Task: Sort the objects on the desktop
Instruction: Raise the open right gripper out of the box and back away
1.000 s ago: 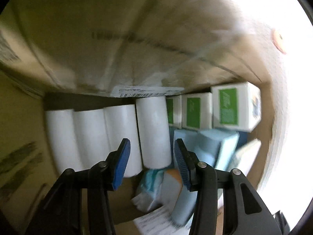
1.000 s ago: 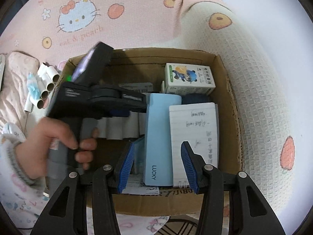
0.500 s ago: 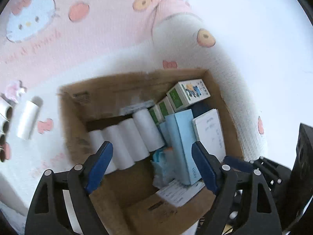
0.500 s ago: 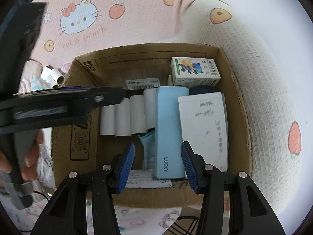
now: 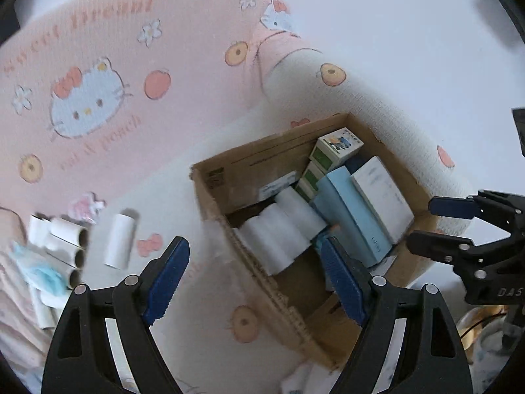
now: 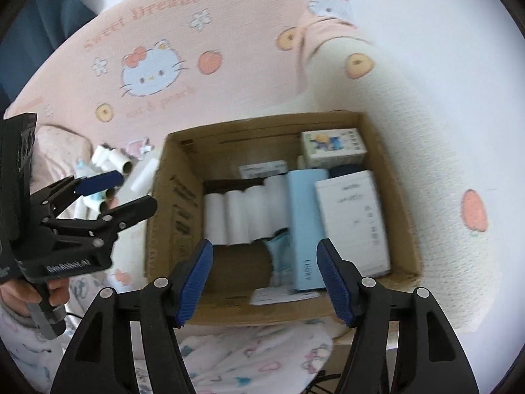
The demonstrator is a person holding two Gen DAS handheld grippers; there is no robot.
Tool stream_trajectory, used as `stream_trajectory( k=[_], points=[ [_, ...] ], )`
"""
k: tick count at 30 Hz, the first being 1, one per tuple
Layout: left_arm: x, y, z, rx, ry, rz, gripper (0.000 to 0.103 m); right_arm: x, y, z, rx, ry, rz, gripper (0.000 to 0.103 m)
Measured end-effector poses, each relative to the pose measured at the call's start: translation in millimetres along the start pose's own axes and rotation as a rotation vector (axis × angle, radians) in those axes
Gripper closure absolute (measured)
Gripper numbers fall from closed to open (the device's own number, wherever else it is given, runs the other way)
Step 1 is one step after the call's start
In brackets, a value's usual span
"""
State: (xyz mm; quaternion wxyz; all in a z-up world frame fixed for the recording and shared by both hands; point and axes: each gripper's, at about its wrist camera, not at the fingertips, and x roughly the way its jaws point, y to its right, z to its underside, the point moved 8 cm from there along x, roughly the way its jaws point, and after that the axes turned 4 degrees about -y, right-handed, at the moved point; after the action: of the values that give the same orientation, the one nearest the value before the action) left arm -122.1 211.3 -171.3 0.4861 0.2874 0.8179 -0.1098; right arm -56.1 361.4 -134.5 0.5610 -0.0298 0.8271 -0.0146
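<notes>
1. Already sorted — the open brown cardboard box [image 6: 170,216] holds a row of four white paper rolls [image 6: 242,216] lying side by side along its left part, with a long pale-blue carton [image 6: 305,226] standing just to their right and a white printed booklet or box [image 6: 354,223] beside that.
2. At the far wall of the box sit small white-and-green cartons [image 5: 334,151], the top one with a cartoon print; a crumpled light-blue packet [image 6: 279,249] lies near the front, touching the rolls.
3. Left to do, as far as I can judge — a loose white paper roll [image 5: 119,244] lies alone on the pink cartoon-print blanket [image 5: 131,65], well outside the box.
4. Further left a cluster of more white rolls with cardboard cores [image 5: 62,246] rests on the blanket, next to a bundle of light-blue and white soft packets [image 5: 42,275]; their exact count is blurred.
5. The left gripper [image 5: 254,279] stands at its widest with nothing between its blue pads, hanging above the box's left wall and the blanket.
6. The right gripper [image 6: 264,282] is empty too; its jaws are opening, with only the box interior seen between them.
7. My reading: the task is well under way but not finished — the rolls and packets on the blanket look like the next batch for the box.
</notes>
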Motion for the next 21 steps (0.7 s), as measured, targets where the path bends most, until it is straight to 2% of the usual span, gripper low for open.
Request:
stream_trajectory(
  k=[6,10,15,21],
  points=[
    [-31,-5,24,-0.03,0.003,0.073,0.018,1,-27,13,-0.012,-0.013,0.019,0.038],
    [-52,-6,38,-0.015,0.006,0.049,0.018,-7,-48,25,-0.043,-0.007,0.077,0.031],
    [-77,-2,47,-0.011,0.003,0.045,0.018,-26,-70,34,-0.124,0.035,0.164,0.029],
    [-108,-5,48,-0.028,0.012,0.088,0.018,-56,-83,40,-0.099,0.095,0.146,0.026]
  ],
)
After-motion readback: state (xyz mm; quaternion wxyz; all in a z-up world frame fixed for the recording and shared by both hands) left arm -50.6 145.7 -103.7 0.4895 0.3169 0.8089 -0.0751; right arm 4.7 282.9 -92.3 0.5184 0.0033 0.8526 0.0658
